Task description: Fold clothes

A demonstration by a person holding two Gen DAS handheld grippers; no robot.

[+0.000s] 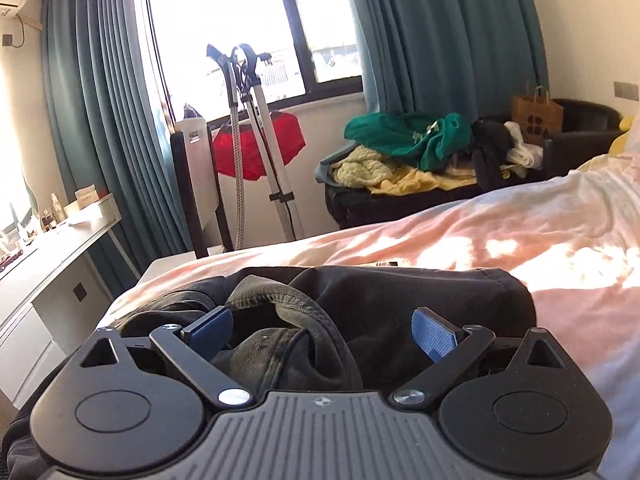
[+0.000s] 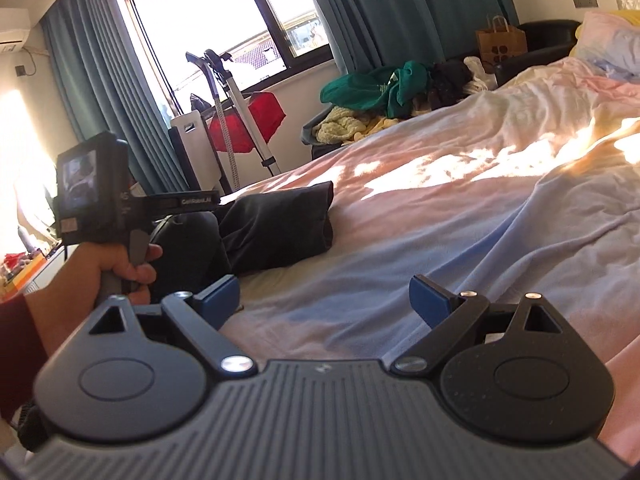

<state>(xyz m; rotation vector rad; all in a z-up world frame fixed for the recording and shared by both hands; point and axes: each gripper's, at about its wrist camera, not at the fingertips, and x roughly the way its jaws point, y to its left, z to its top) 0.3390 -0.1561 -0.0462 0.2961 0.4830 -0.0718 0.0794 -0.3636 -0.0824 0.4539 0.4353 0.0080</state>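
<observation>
- L claw (image 1: 322, 328) spread wide over the dark garment (image 1: 360, 304); both blue pads (image 1: 434, 334) clear of the cloth, nothing pinched.
- Garment is bunched up between and in front of the L fingers, a greyish stitched edge (image 1: 276, 300) curling up right in the gap.
- It lies at the near corner of the bed (image 1: 520, 232), on the pale pink sheet w/ sun patches.
- R claw (image 2: 324, 300) also spread, pads apart, only bare sheet (image 2: 400, 240) between them; holding nothing.
- From the R wrist view: the same dark garment (image 2: 276, 228) sits off to the left, well apart from the R claw, one rolled end pointing toward mid-bed.
- Person's left hand (image 2: 116, 268) wraps the handle of the L gripper unit (image 2: 96, 184), small screen at its back, right by the garment.
- Dark red sleeve (image 2: 16, 344) at the left edge of the R view.
- Bkgd: window (image 1: 240, 24) w/ teal curtains (image 1: 440, 36) each side.
- Garment steamer stand (image 1: 256, 140) by the window, red cloth (image 1: 256, 148) hanging behind it.
- Pile of clothes (image 1: 408, 148), green, yellow, dark, white, heaped on a low dark bench beyond the bed.
- Brown paper bag (image 1: 538, 114) next to the pile, dark armchair (image 1: 588, 120) behind it.
- White worktop (image 1: 52, 240) along the left wall, small bottles & boxes on it, too blurry to name.
- Pillow (image 2: 608, 40) at the far right end of the bed.
</observation>
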